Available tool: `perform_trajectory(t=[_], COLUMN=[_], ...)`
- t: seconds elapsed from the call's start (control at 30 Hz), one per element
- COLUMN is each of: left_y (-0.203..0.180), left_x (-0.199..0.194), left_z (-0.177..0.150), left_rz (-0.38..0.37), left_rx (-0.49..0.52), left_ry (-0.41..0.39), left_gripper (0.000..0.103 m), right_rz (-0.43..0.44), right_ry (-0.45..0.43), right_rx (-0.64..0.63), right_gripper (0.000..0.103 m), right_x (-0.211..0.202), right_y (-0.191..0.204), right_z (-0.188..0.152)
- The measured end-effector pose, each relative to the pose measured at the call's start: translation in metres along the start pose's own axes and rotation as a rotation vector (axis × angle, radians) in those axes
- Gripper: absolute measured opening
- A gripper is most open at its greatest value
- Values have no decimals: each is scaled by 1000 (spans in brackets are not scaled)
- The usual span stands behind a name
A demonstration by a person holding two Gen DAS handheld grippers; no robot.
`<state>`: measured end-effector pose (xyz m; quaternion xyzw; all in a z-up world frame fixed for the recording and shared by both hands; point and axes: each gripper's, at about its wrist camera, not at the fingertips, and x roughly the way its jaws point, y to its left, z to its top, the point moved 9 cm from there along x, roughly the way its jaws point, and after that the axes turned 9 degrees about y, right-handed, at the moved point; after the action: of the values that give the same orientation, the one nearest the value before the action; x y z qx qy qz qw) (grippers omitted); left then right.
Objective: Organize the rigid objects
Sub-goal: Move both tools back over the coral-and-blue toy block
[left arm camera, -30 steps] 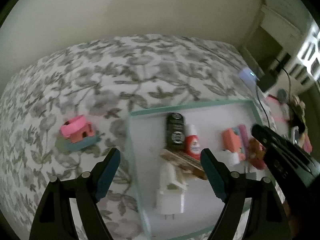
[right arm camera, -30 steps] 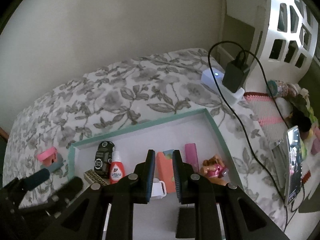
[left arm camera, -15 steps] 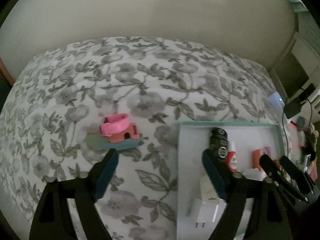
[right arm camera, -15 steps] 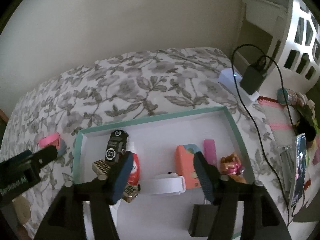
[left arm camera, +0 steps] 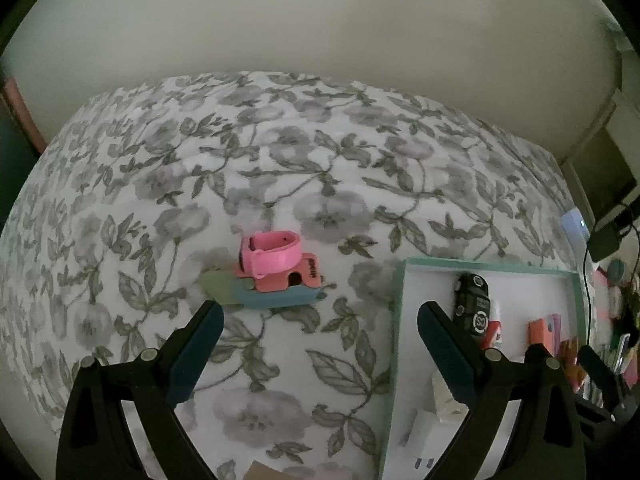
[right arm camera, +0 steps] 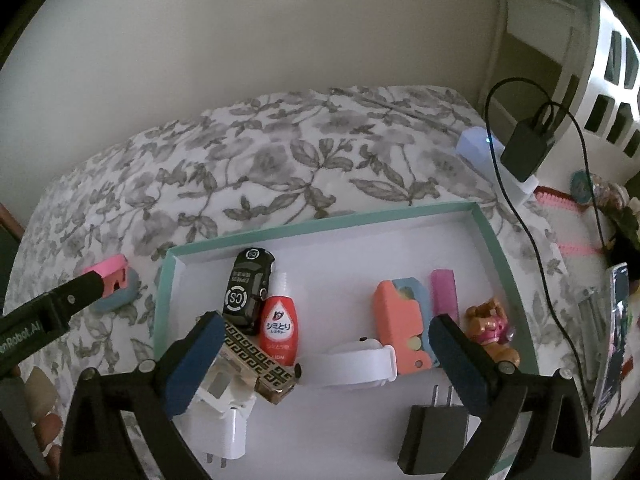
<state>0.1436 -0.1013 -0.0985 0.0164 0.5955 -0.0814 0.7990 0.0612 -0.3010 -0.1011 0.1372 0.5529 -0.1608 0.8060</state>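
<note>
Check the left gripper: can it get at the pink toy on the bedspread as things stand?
Probably yes. The left gripper is open, empty and aimed at the pink toy, which lies alone on the bedspread outside the tray, with nothing between.

So the right gripper [right arm camera: 324,340] goes from pinched shut to jaws swinging wide, still opening, and the white band [right arm camera: 360,364] it carried now lies loose in the tray [right arm camera: 320,224], between the opening pads. The left gripper [left arm camera: 320,328] slides off the tray and out over the flowery bedspread [left arm camera: 280,160], so the pink toy pile [left arm camera: 276,272] now sits centred just ahead of its spread fingers.
</note>
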Motion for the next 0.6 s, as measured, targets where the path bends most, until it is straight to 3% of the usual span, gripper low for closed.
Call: perform_trajectory(t=[0.37,0.6], left_y=[22,57], left_x=[3,2], left_z=[1,6], left_rz=[-10,-22], left_rx=[-50,-121], left_ry=[15,13], left_gripper=[98,98], right_rz=[-6,-7], right_ry=[11,25], right_rx=[-32,-84], right_gripper=[103,103], right_x=[4,10], right_y=[9,32], right_z=[-2,-4])
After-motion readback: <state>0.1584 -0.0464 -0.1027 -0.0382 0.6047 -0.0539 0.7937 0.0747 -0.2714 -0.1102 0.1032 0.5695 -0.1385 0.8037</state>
